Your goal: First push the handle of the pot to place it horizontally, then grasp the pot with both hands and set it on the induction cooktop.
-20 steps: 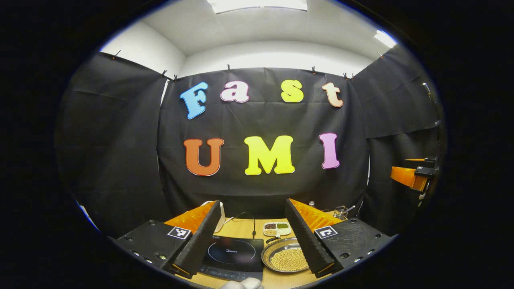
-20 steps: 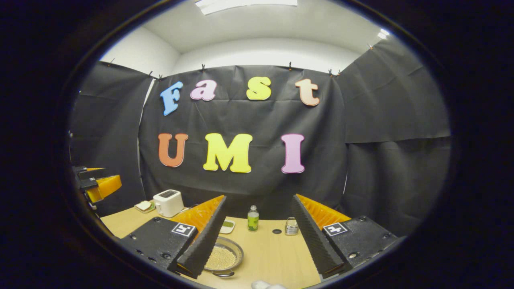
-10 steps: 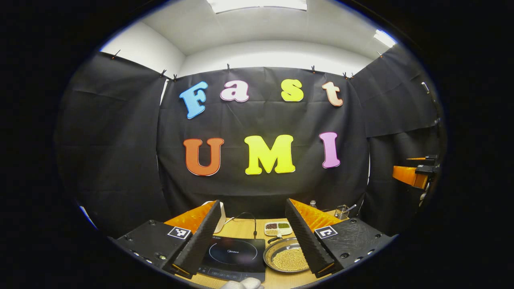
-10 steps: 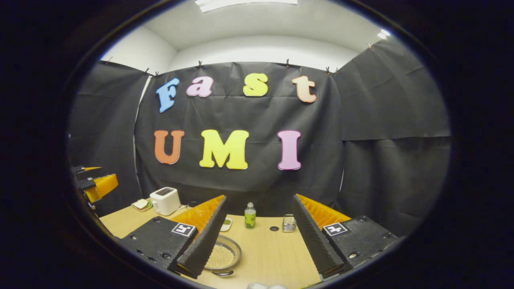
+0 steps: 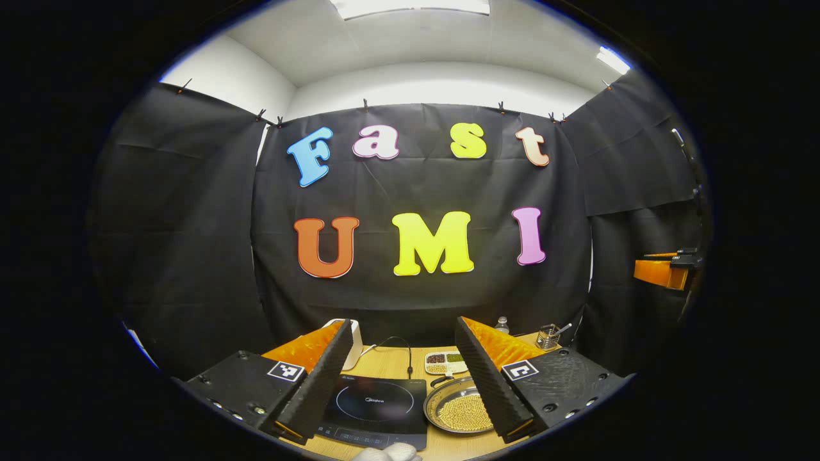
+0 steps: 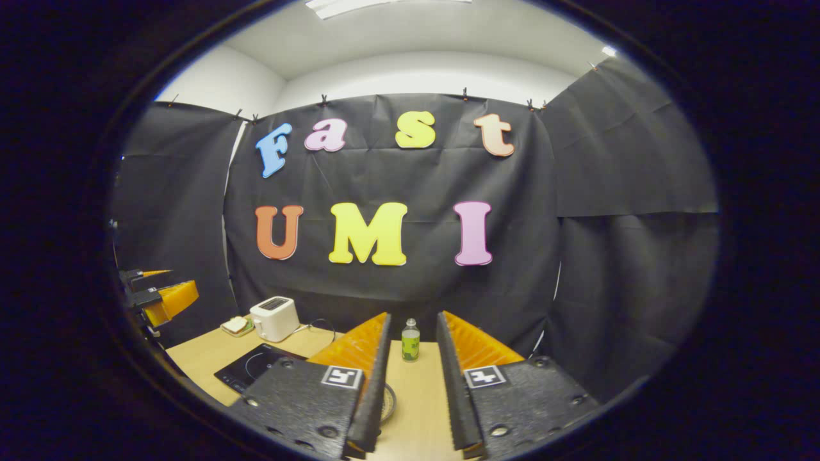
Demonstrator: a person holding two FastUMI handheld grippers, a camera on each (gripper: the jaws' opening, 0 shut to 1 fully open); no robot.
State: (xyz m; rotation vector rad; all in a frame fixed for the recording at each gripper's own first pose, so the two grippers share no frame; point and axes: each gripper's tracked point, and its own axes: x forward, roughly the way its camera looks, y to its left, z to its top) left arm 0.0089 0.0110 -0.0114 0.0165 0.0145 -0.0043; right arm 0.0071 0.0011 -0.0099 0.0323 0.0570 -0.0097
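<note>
In the left gripper view the metal pot (image 5: 458,413), a shallow pan full of pale beans, sits on the wooden table (image 5: 391,362) just right of the black induction cooktop (image 5: 378,410). Its dark handle (image 5: 439,382) points toward the back. My left gripper (image 5: 403,321) hovers above them, open and empty. In the right gripper view my right gripper (image 6: 413,315) has its jaws close together with a narrow empty gap. A sliver of the pot (image 6: 389,402) shows between the fingers, and the cooktop (image 6: 256,366) lies to the left.
A white toaster (image 6: 274,318) and a plate of bread (image 6: 236,325) stand at the back left. A green bottle (image 6: 410,340) stands at the back centre. A divided tray of seeds (image 5: 446,363) and a utensil holder (image 5: 546,336) lie behind the pot.
My right gripper's jaws have closed from wide apart to a narrow gap, and that view has swung right. The left gripper has barely moved and stays open.
</note>
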